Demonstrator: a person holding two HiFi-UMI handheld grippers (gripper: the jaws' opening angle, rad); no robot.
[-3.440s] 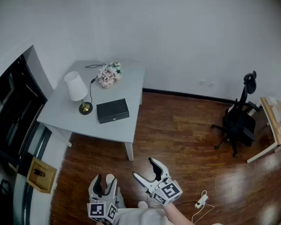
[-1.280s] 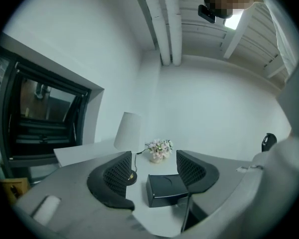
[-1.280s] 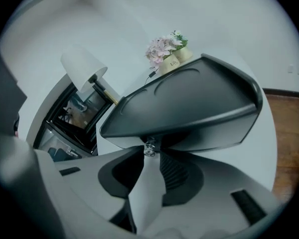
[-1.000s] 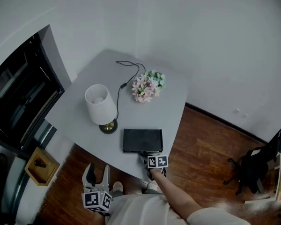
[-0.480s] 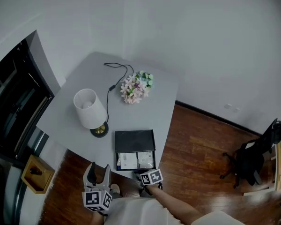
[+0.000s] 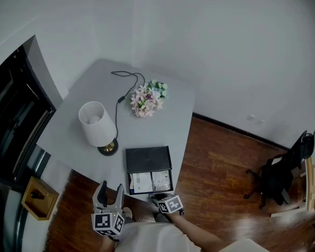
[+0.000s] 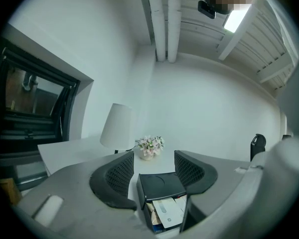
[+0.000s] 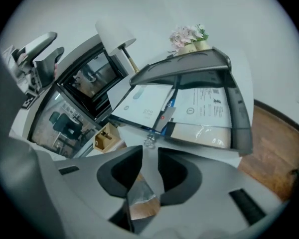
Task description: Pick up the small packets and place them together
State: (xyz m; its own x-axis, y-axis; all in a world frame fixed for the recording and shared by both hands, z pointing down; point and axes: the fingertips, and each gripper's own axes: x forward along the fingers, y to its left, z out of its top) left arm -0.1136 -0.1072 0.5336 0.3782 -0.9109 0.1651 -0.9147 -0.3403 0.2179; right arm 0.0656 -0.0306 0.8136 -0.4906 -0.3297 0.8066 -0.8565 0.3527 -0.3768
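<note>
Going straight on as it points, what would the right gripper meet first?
Probably the small metal fitting on the box's front edge, just ahead; depth is unclear. The right gripper's tongs have just been opening, nothing between them.

The left gripper (image 6: 110,191) and the right gripper (image 6: 157,196) had pale grey plastic bodies and curved black jaws. The pads (image 7: 120,173) of the left one showed a fine mesh pattern. Each gripper carried a white cube (image 6: 107,223) printed with black square markers. The person wore a light, short-sleeved top (image 6: 147,241).
</note>
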